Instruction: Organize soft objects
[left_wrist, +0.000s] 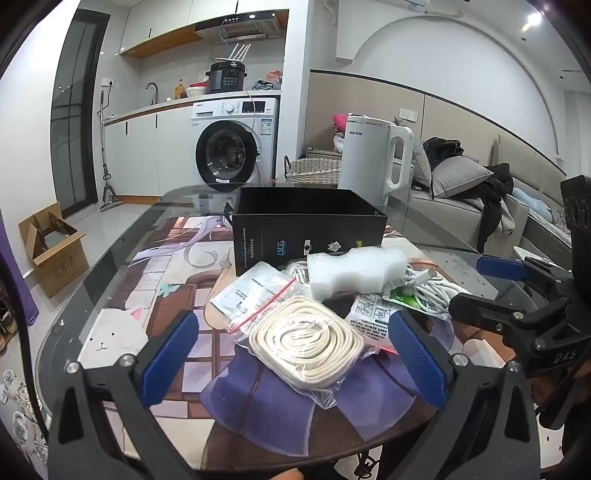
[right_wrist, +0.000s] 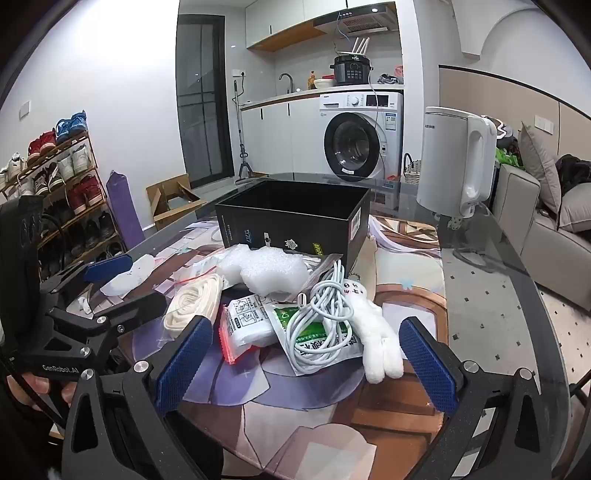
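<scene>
**Inspector A:** What did you record of the grippers?

**Inspector B:** The left gripper (left_wrist: 293, 360) stood with its jaws spread wide and held nothing. Its blue pads (left_wrist: 168, 356) flanked a coil of cream cord (left_wrist: 304, 341) sealed in a clear bag, without touching it. The right gripper (right_wrist: 304, 363) was likewise fully spread and empty, with a tangle of white cable (right_wrist: 325, 314) and a white plush toy (right_wrist: 376, 338) lying ahead of its pads, also untouched.

**Inspector A:** And the soft items?

**Inspector B:** All were heaped together on the glass-topped table (left_wrist: 110, 258), over a printed cartoon mat. A white foam block (left_wrist: 356, 271) lay just in front of the black box (left_wrist: 306, 225). The white cable rested on a green packet (right_wrist: 321, 332). A printed white packet (right_wrist: 245, 323) with a red zip strip lay between the cord and the cable.

**Inspector A:** The box itself?

**Inspector B:** Open-topped, upright, behind the heap. From the right wrist view its interior appeared dark; I could not tell whether anything lay inside. A white kettle (right_wrist: 456, 162) stood behind it, to the right.
</scene>
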